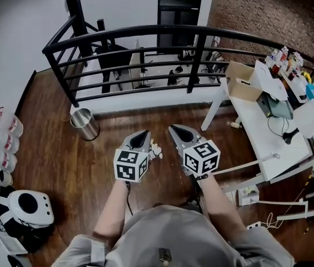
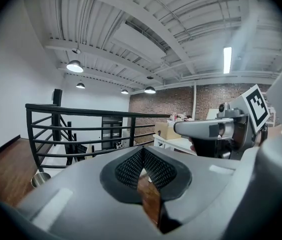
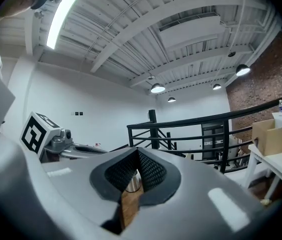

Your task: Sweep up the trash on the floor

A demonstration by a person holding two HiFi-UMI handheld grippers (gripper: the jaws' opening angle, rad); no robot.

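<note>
1. This is an office-style workspace on a mezzanine. A black metal railing (image 1: 145, 35) edges the wooden floor (image 1: 51, 143), and a lower level shows beyond it.
2. White tables (image 1: 259, 124) hold a cardboard box (image 1: 244, 82), cables (image 1: 272, 128) and bottles (image 1: 282, 57).
3. A brick wall (image 1: 257, 15), exposed ceiling beams (image 2: 145, 19) and pendant lamps (image 2: 74, 66) mark an industrial loft.

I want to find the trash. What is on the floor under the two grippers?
A few white scraps lie on the wooden floor between the left gripper and the right gripper. The left gripper hides the floor beside them, so more may lie there.
</note>
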